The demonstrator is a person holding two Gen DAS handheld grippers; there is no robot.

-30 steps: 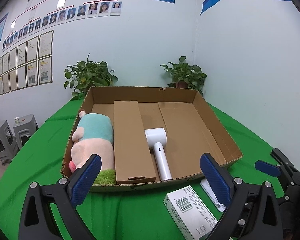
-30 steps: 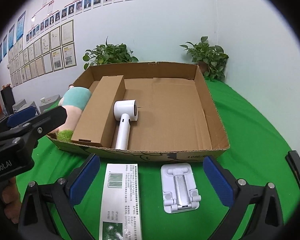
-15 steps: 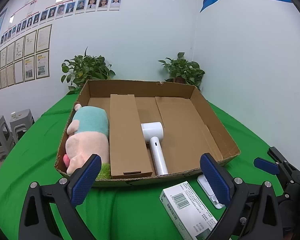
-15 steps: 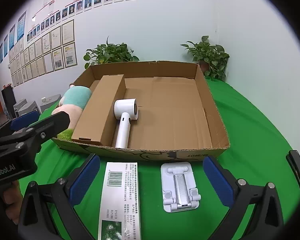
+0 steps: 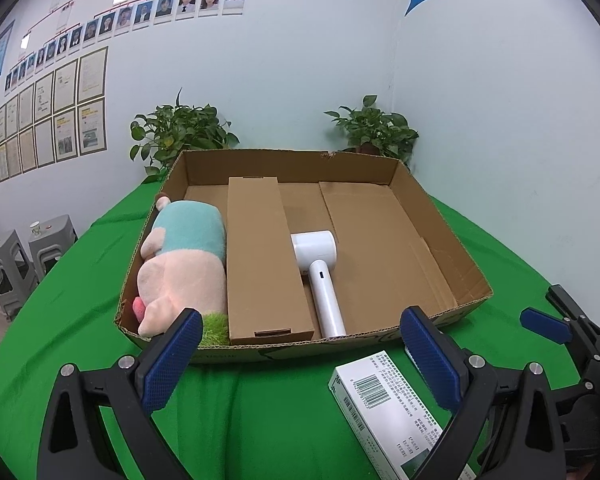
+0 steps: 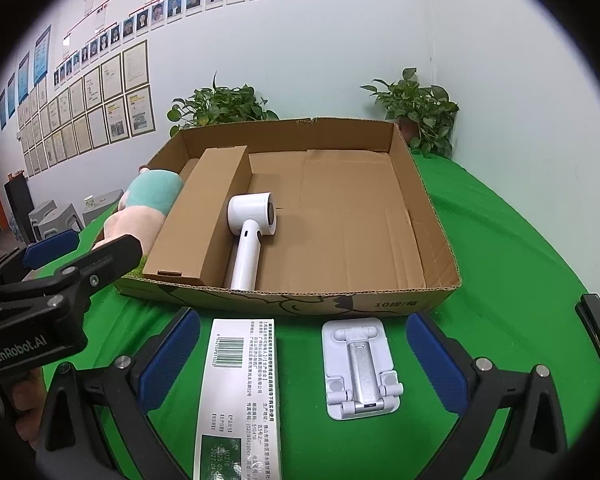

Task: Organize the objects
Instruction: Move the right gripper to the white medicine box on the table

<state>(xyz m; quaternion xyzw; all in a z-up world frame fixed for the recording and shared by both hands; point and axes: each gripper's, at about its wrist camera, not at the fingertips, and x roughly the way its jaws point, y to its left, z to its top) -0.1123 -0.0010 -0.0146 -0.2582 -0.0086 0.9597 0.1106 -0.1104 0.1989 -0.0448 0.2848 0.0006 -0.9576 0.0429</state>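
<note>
Tablecloth (image 6: 500,264): green, spread under everything; cardboard tray (image 6: 416,184) resting on it.
Cardboard tray (image 5: 444,232): shallow, open-topped, brown; landmark for all below.
Long carton (image 5: 260,256): plain brown, lying flat inside the tray, left of centre, running front to back.
Plush toy (image 5: 184,264): pink with a teal top, inside the tray along its left wall, touching the long carton (image 6: 204,208); green tuft at the tray's front edge.
Plush toy, right wrist view (image 6: 148,200): partly hidden behind the carton and the left gripper's body.
Hair dryer (image 6: 252,232): white, inside the tray just right of the carton, head toward the tray's middle, handle pointing to the front wall.
Hair dryer, left wrist view (image 5: 318,272): lying flat, handle end against the front wall.
Medicine box (image 6: 240,392): white with barcode and printed text, outside the tray, on the cloth in front of its front wall.
Medicine box, left wrist view (image 5: 388,404): angled, near the right blue pad.
Phone stand (image 6: 360,368): white, folded flat, outside the tray in front of its front wall, just right of the medicine box, not touching it.
Left gripper (image 5: 300,356): spread wide, nothing between the blue pads, in front of the tray's front wall.
Right gripper (image 6: 300,360): spread wide, holding nothing, in front of the tray, medicine box and phone stand lying between its fingers.
</note>
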